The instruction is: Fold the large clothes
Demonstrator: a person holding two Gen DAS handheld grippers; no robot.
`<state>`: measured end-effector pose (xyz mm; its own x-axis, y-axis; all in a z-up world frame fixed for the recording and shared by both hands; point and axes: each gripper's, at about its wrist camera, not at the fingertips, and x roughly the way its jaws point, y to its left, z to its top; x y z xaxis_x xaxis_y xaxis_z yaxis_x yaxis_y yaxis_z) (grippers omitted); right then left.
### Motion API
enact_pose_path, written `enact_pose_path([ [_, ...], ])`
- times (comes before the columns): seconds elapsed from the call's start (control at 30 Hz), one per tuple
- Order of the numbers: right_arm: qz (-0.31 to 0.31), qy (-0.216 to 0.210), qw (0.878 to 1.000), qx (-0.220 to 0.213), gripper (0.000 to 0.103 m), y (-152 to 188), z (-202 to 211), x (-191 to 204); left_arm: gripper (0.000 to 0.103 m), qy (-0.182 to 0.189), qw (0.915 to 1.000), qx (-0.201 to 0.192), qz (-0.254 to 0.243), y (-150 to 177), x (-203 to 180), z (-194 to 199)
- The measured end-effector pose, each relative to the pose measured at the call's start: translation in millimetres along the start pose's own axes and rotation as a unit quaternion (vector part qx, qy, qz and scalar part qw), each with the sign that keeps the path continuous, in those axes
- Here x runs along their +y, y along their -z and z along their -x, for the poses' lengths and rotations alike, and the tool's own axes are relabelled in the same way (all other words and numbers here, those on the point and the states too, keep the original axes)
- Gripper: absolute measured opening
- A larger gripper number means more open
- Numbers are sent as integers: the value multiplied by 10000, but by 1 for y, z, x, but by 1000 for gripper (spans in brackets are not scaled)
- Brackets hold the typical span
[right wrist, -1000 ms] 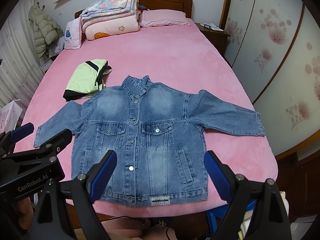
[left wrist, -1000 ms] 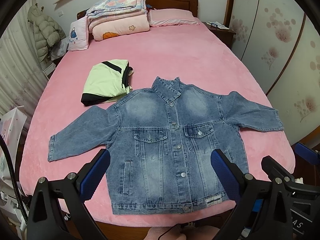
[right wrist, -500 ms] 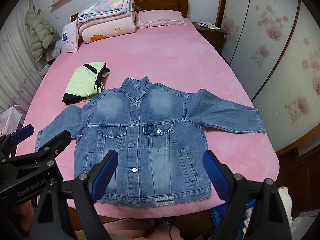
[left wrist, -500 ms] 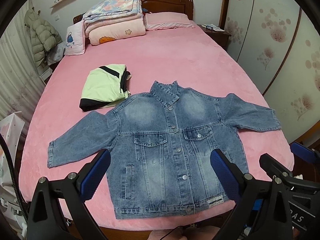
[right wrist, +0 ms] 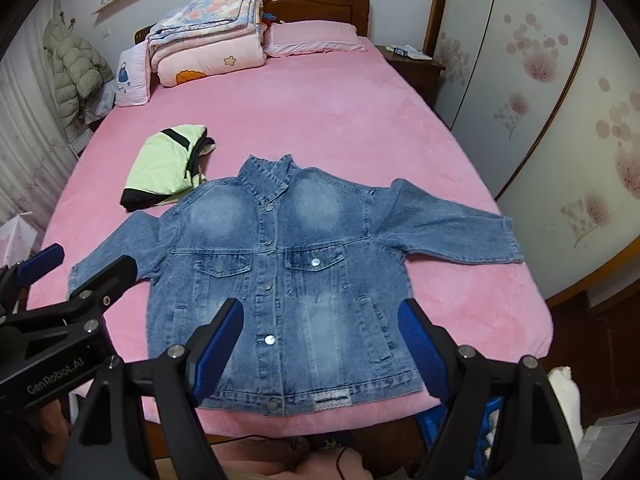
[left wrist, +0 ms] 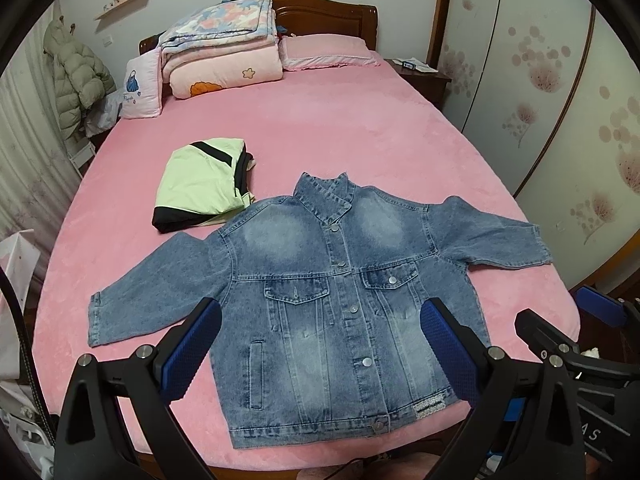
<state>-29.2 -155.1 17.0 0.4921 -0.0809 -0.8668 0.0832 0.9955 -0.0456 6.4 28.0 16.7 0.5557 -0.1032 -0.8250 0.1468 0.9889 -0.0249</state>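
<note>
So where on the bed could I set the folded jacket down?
Bare pink bed between the denim jacket collar and the pillow, and right of the green top. Crowded at the headboard: stacked quilts, small cushion.

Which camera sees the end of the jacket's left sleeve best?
The left wrist view. There the denim jacket shows its left sleeve cuff whole, lying flat on the pink bed. In the right wrist view the left gripper reaches across in front of that cuff and hides part of it.
</note>
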Motion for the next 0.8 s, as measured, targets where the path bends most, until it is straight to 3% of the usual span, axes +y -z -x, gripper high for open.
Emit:
enact_pose_path([
  [0.3,179,6,9993,-321,80,-5,15,2,99,140,9999,-50,20,-11,-5,3],
  [0.8,-128,-216,9975,-657,80,-4,27,-29,99,252,9965,-548,-578,-30,-50,27],
])
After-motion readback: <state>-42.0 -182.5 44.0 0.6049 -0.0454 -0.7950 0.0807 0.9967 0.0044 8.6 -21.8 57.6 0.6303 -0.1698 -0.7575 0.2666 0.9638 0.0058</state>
